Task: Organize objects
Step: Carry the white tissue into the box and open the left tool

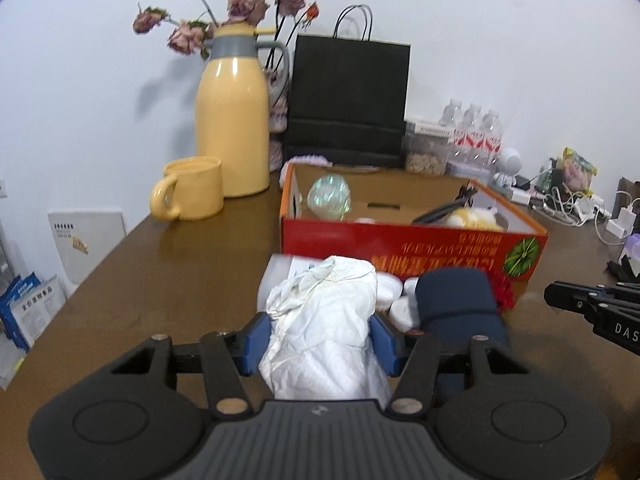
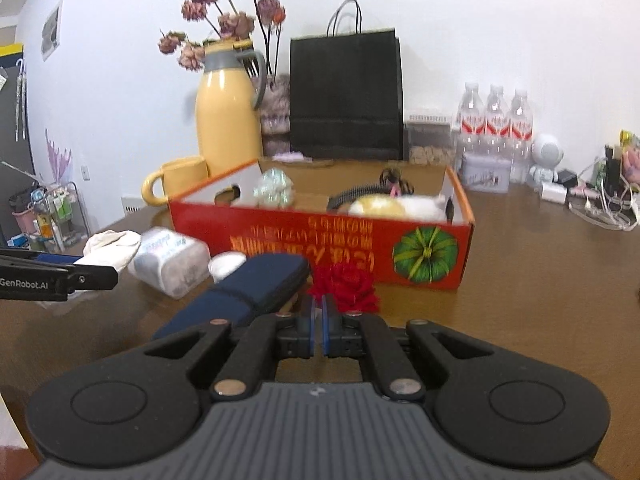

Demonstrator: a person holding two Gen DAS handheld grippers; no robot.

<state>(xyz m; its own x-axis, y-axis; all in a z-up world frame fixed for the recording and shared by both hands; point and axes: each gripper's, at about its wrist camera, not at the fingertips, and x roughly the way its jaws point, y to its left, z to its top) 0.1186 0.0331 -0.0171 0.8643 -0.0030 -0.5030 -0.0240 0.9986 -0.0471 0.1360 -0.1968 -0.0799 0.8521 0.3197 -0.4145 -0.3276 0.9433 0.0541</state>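
Left gripper (image 1: 322,338): blue pads clamped on a crumpled white cloth (image 1: 326,320), which bulges out at 12 o'clock toward the red box (image 1: 412,246). Navy case (image 1: 456,300) at its 1 o'clock, touching the table (image 1: 160,280). Right gripper (image 2: 318,314): pads nearly together; red flower (image 2: 346,286) directly at 12 o'clock, touching the tips; grip unclear.

- Left gripper (image 1: 322,336): blue pads spread apart, pressed against either side of a crumpled white cloth (image 1: 326,320).
- Right gripper (image 2: 318,322): held low and level, blue pads nearly touching, nothing visibly between them.
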